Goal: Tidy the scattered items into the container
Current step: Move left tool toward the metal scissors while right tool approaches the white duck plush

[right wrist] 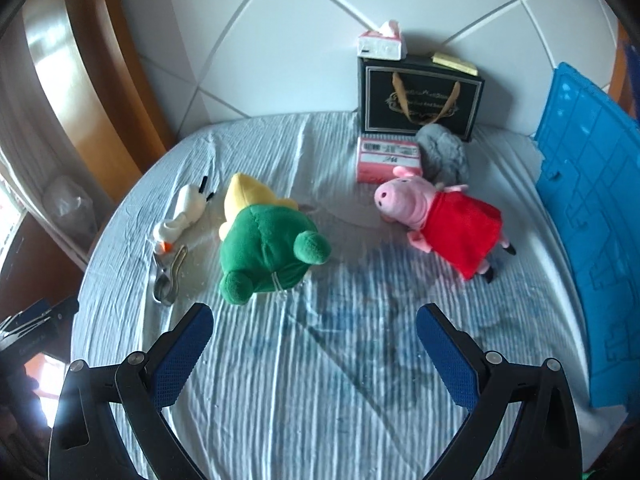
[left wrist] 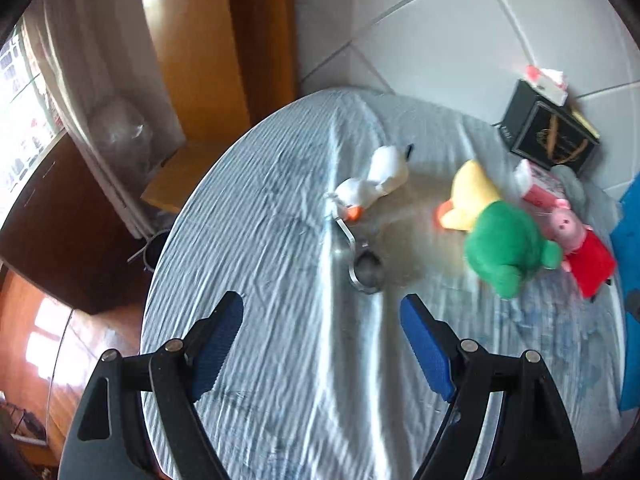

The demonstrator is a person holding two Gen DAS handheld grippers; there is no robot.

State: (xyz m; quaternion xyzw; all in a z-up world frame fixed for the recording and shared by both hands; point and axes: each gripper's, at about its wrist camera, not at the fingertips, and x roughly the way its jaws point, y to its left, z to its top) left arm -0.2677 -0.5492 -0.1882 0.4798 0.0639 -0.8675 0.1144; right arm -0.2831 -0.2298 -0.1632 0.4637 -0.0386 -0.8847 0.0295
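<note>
On striped sheet (right wrist: 300, 360), both tools (left wrist: 322, 316) (right wrist: 314, 330) wide open, empty, green plush (right wrist: 268, 256), pig plush (right wrist: 440, 216), blue crate (right wrist: 592, 240) right.

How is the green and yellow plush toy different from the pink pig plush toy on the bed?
The green and yellow plush toy has a green body and a yellow head; the pink pig plush toy wears a red dress. The green toy looks bulkier and rounder; the pig looks flatter. The green toy lies beside the white duck toy; the pig lies beside the pink box. Both lie untouched on the striped sheet.
</note>
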